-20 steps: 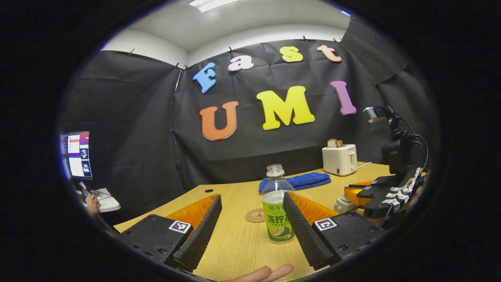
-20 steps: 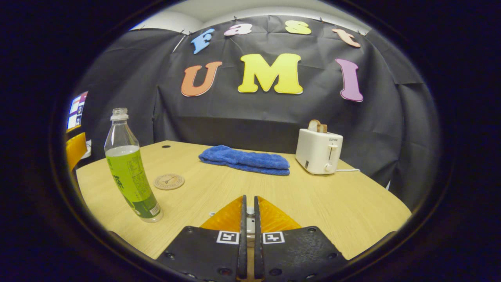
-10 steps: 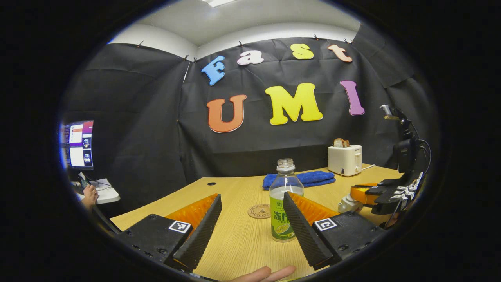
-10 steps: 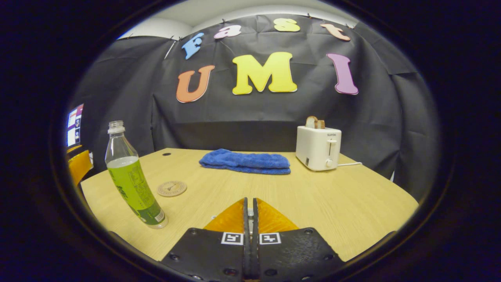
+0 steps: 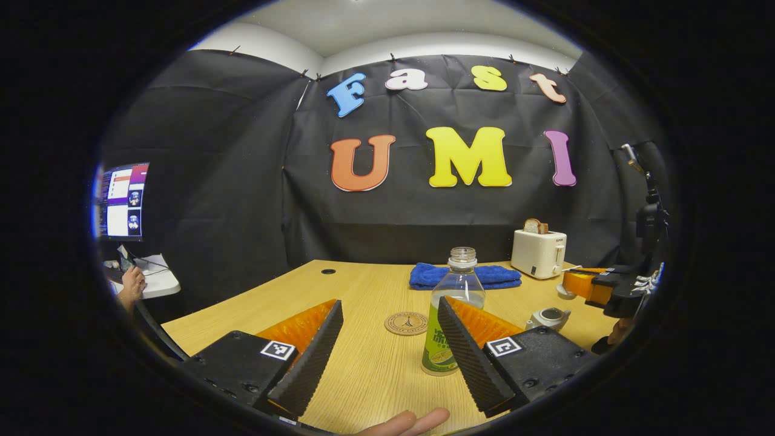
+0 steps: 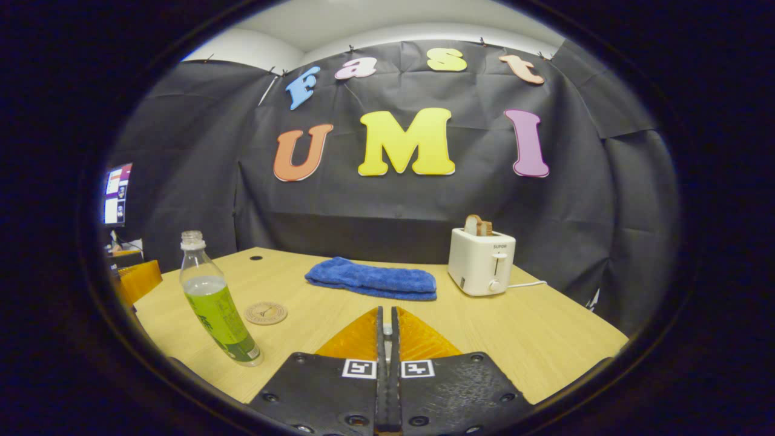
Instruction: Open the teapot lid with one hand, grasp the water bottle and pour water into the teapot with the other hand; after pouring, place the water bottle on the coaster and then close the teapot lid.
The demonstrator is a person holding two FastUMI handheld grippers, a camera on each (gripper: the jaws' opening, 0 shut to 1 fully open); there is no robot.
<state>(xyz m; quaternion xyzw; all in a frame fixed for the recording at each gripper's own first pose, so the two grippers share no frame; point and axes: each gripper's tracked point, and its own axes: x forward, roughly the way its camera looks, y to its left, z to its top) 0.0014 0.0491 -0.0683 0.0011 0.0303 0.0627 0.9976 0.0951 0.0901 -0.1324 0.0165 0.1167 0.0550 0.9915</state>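
Now, found the left gripper (image 5: 389, 306) spread wide and holding nothing, aimed roughly at the bottle (image 5: 458, 284). Saw that bottle upright on the table (image 5: 363, 369), uncapped and partly filled, half hidden behind one finger rather than centred in the gap. Spotted the coaster (image 5: 406, 323) just beside the bottle, bare. Over on the far side, caught the right gripper (image 6: 387, 315) pressed together, seemingly pinching the lid (image 5: 567, 291) by its knob, lifted clear of the teapot (image 5: 548, 317). Made out the teapot open-topped on the table, near the bottle.

Judged the step in hand to be the reach for the bottle. Needed a sideways shift first, to bring the bottle into the middle of the gap. Best to go in level and low, onto the straight labelled part below the taper. Wanted a firm but gentle squeeze: thin plastic, no cap, liquid ready to slop. Called for the lid held high and off to one side, leaving the teapot's mouth free for the pour. Risked a tip-over from any finger nudging the bottle on the way in.
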